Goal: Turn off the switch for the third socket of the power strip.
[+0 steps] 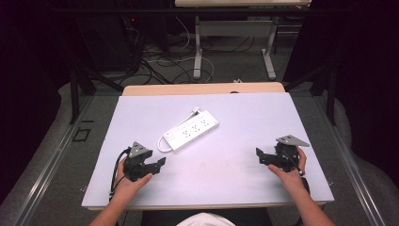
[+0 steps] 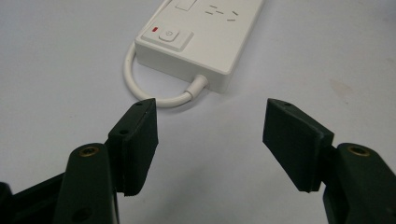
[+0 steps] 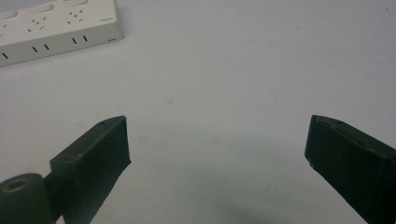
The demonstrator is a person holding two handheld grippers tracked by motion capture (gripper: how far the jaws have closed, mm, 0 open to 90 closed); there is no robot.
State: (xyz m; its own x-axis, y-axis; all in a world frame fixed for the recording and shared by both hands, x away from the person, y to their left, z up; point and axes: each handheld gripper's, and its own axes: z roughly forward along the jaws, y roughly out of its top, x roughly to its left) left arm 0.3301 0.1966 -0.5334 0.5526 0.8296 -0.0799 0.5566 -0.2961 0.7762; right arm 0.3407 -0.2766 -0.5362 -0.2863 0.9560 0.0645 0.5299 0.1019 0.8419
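Note:
A white power strip point(image 1: 190, 131) lies slanted in the middle of the white table top, its cord point(image 1: 162, 143) looped at the near-left end. My left gripper point(image 1: 159, 165) rests on the table near the front left and points toward the strip's switch end. In the left gripper view the strip point(image 2: 196, 42) and its cord point(image 2: 140, 88) lie just beyond the gripper point(image 2: 210, 135), which is open with nothing between its pads. My right gripper point(image 1: 260, 157) sits at the front right, aimed left. In the right gripper view it point(image 3: 217, 149) stands wide open over bare table, the strip point(image 3: 56, 30) far off.
The white sheet point(image 1: 244, 117) covers most of a wooden table point(image 1: 202, 88). Beyond the far edge are the metal legs of another table point(image 1: 197, 52) and tangled cables point(image 1: 160, 66) on the floor. Dark curtains close off both sides.

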